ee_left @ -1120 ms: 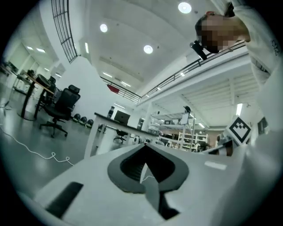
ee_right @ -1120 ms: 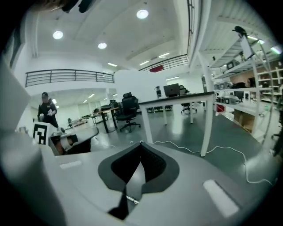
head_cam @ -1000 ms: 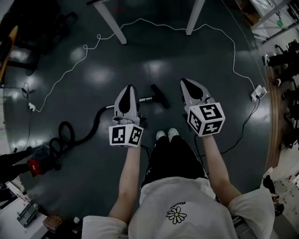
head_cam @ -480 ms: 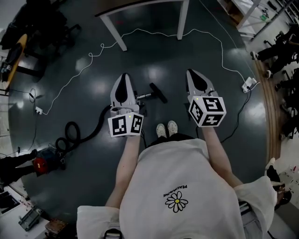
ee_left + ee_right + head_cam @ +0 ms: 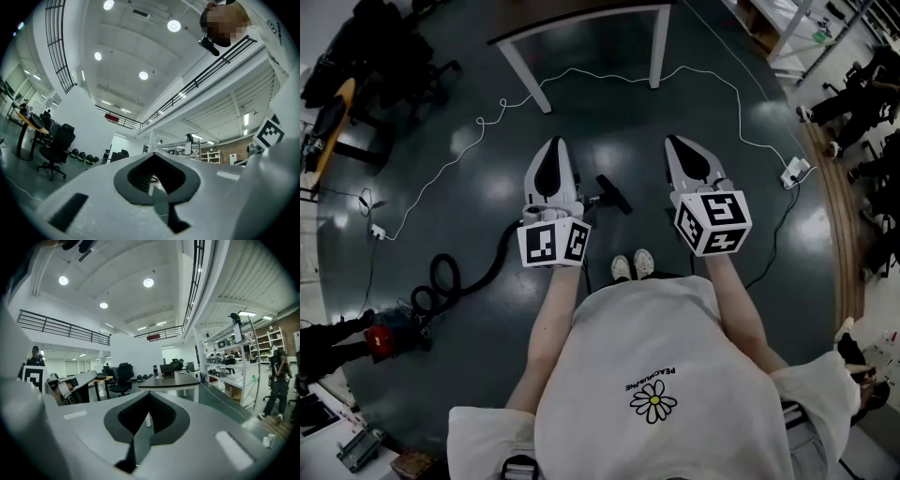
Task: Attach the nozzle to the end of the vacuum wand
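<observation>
**Both grippers held up closed, nozzle down on the floor**

From the head view, the person stood on a dark glossy floor with both arms stretched forward. The left gripper (image 5: 551, 150) sat just left of frame centre and the right gripper (image 5: 680, 148) just right of it, well apart. Each gripper's own view showed its jaws pressed together with nothing between them. That was true of the left gripper (image 5: 154, 161), aimed up towards ceiling lights and a balcony rail. It was equally true of the right gripper (image 5: 149, 399), which faced a dark desk (image 5: 173, 379).

The black nozzle (image 5: 614, 194) lay on the floor between the two grippers, near the middle of the frame and above the person's white shoes (image 5: 633, 265). It met the end of the grey wand (image 5: 592, 200), most of which was hidden behind the left gripper. I couldn't tell whether the joint was locked.

A black hose (image 5: 478, 267) curled away to the lower left and reached a red vacuum cleaner (image 5: 380, 337) at the left edge. A white cable (image 5: 441, 161) looped across the floor past the white table legs (image 5: 521, 67) at the top
</observation>
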`<state>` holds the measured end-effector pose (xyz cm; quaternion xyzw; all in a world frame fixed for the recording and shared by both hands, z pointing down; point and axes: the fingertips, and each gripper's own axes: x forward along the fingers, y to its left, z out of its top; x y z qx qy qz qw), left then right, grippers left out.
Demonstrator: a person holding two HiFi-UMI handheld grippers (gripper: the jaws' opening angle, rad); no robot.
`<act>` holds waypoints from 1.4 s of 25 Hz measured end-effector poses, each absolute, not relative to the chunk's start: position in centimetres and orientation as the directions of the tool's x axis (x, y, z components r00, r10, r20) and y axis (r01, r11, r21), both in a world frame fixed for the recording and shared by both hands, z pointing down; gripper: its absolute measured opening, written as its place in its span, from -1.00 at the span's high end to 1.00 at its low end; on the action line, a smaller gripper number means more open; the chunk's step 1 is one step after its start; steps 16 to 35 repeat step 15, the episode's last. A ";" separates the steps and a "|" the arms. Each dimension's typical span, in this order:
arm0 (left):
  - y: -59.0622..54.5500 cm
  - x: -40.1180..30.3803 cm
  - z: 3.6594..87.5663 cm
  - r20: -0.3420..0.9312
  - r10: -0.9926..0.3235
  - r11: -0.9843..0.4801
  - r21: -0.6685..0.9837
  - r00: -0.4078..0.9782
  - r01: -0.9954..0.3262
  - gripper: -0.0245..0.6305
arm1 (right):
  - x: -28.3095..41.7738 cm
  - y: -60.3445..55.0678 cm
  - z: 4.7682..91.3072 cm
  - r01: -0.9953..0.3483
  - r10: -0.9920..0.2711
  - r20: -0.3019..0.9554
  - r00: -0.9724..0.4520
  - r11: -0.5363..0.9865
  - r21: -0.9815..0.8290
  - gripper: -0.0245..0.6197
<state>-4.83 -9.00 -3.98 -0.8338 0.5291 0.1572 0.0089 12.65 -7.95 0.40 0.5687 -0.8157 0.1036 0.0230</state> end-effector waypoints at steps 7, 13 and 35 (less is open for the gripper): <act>-9.3 -4.3 -4.3 -0.272 -0.881 -0.434 0.139 0.387 -0.890 0.93 | 12.9 -8.4 -0.9 -0.931 -0.925 0.131 -0.358 0.343 -0.125 0.90; -10.4 -4.7 -4.3 -0.279 -0.879 -0.433 0.125 0.387 -0.893 0.93 | 12.7 -9.5 -1.0 -0.927 -0.923 0.115 -0.367 0.352 -0.130 0.90; -10.8 -5.1 -4.0 -0.278 -0.881 -0.427 0.116 0.383 -0.897 0.93 | 12.4 -9.8 -0.7 -0.924 -0.921 0.114 -0.373 0.357 -0.137 0.90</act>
